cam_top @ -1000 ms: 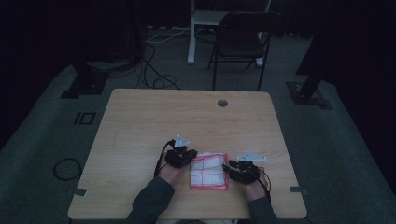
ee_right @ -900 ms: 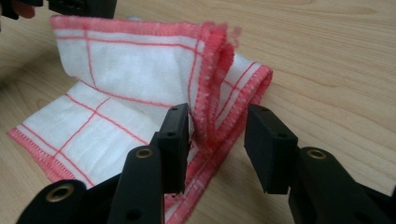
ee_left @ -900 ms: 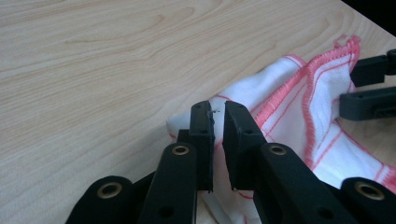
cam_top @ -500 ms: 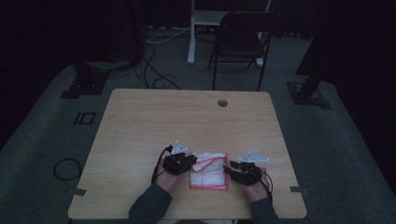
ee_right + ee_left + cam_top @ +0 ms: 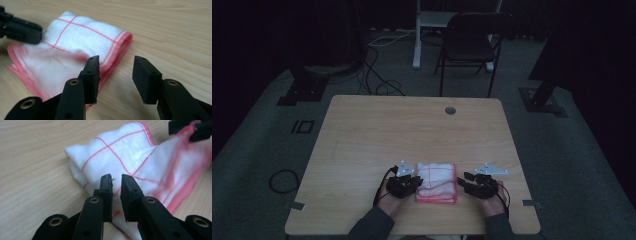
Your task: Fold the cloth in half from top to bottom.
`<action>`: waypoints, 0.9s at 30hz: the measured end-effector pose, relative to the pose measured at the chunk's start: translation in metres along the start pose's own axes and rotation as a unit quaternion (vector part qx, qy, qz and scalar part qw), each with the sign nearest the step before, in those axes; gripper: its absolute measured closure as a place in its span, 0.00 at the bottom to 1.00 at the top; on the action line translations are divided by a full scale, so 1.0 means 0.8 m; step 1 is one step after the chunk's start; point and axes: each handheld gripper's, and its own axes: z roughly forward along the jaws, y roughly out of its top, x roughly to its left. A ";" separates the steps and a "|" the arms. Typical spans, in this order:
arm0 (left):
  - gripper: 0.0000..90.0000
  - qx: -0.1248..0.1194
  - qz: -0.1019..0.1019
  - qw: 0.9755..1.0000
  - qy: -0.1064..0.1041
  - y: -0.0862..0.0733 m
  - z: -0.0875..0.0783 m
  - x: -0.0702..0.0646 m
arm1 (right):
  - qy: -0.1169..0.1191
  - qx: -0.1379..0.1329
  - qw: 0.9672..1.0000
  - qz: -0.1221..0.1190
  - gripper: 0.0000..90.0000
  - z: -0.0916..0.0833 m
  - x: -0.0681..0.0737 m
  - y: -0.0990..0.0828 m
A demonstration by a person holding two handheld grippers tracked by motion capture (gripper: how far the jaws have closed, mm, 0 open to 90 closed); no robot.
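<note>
Folded cloth at the near edge of the worktop, a gripper at each side.

The cloth (image 5: 436,182), soft white weave with a thin red grid and red stitched hem, lies folded into a thick rectangle on the pale wood-grain worktop (image 5: 412,130). The left gripper (image 5: 116,191) is nearly clenched over its left edge, a narrow gap between the jaws, seemingly pinching a fold. The right gripper (image 5: 117,75) is released, jaws wide beside the hem, likely ready to grasp.

The high view looks forward and down from above the person's side, far from the counter (image 5: 412,130). Each gripper view sits low and close, looking along its own jaws; both share the folded cloth (image 5: 130,157) between them.
</note>
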 end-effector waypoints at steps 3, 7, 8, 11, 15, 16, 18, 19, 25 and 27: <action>0.89 0.001 0.002 1.000 0.002 -0.006 -0.003 -0.001 | -0.005 -0.004 1.000 0.008 0.64 -0.004 -0.006 -0.001; 0.88 0.003 0.011 1.000 0.003 -0.013 -0.008 -0.004 | -0.009 -0.006 1.000 0.015 0.63 -0.006 -0.011 -0.003; 0.87 0.002 0.013 1.000 0.001 -0.015 -0.010 -0.005 | -0.010 -0.006 1.000 0.015 0.63 -0.005 -0.012 -0.003; 0.87 -0.003 0.019 1.000 0.002 -0.018 -0.015 -0.006 | -0.014 -0.005 1.000 0.016 0.63 -0.004 -0.014 -0.004; 0.84 -0.019 0.022 1.000 0.001 -0.021 -0.022 0.000 | -0.019 -0.004 1.000 0.018 0.63 -0.003 -0.017 -0.006; 0.84 -0.025 0.022 0.999 0.002 -0.022 -0.024 0.002 | -0.018 -0.005 1.000 0.020 0.63 -0.003 -0.017 -0.006; 0.82 -0.028 0.022 0.999 0.007 -0.023 -0.027 0.007 | -0.019 -0.003 1.000 0.022 0.63 -0.001 -0.019 -0.008; 0.82 -0.028 0.024 0.999 0.010 -0.024 -0.028 0.008 | -0.023 0.000 1.000 0.020 0.63 0.000 -0.019 -0.009; 0.80 -0.032 0.020 0.999 0.029 -0.028 -0.033 0.022 | -0.034 0.002 0.999 0.012 0.63 0.004 -0.021 -0.010; 0.80 -0.031 0.017 0.999 0.038 -0.030 -0.034 0.027 | -0.037 0.002 0.999 0.012 0.62 0.004 -0.024 -0.011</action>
